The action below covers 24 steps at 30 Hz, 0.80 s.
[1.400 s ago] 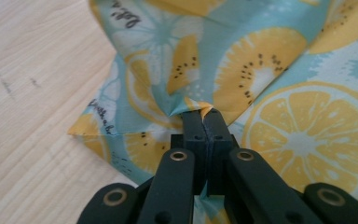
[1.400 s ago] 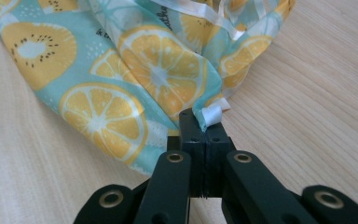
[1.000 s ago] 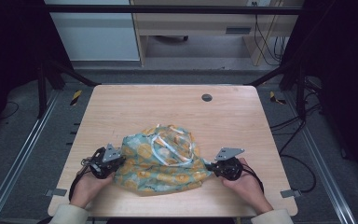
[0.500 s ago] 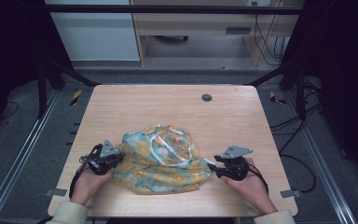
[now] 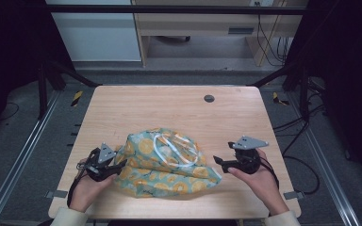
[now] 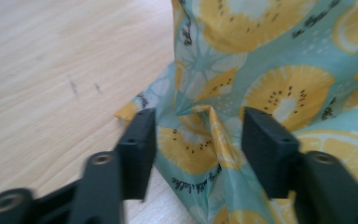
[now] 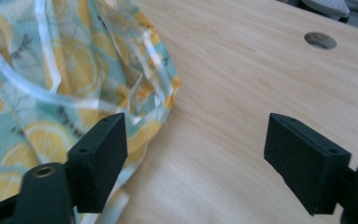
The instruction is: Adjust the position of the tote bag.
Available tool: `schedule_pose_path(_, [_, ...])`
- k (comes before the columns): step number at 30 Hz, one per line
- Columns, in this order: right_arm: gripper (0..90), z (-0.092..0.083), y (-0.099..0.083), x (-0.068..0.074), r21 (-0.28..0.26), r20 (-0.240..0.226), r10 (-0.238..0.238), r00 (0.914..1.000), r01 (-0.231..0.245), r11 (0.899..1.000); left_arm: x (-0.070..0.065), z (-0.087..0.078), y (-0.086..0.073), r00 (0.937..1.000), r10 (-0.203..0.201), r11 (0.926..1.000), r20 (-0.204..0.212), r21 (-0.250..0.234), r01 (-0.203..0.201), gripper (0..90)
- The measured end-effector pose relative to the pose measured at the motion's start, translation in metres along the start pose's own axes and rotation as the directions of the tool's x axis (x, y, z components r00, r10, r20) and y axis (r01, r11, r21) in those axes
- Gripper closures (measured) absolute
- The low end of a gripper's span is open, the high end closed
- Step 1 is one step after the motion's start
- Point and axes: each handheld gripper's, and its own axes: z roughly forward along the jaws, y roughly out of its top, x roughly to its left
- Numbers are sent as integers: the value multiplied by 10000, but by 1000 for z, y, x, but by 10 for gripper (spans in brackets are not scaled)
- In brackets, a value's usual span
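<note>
Lab: framed table [image 5: 122, 108], cables [image 5: 297, 125]

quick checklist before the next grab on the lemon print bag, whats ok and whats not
1. Left gripper open: ok, jaws apart.
2. Fabric between the left jaws: ok, a raised fold of the bag sits in the gap.
3. Right gripper open: ok, jaws wide apart.
4. Fabric between the right jaws: not ok, mostly bare table in the gap; the bag edge lies by one jaw.
5. Clear handle free of both grippers: ok, it lies on top of the bag.
6. Bag contents: cannot tell.
</note>
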Motion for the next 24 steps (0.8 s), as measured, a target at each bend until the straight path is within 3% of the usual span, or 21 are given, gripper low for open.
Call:
schedule_pose_path(5, [302,22,26,-5,123,103,-9,9999,8,9999,-4,-10,1,9993,-365,9988,85,-335,368,314])
schedule_pose_path(11, [378,68,49,-10,551,-428,64,9991,-40,9985,-13,-22,2,9985,-495,9966,226,-655,509,162])
schedule_pose_path(16, [417,103,55,-4,1280,-891,-57,9960,171,9916,-21,-26,-1,9988,-397,9975,291,-570,413,142])
schedule_pose_path(24, [391,130,49,1,2030,-1409,-142,9899,429,9782,-20,-25,-1,9990,-415,9979,188,-484,423,158])
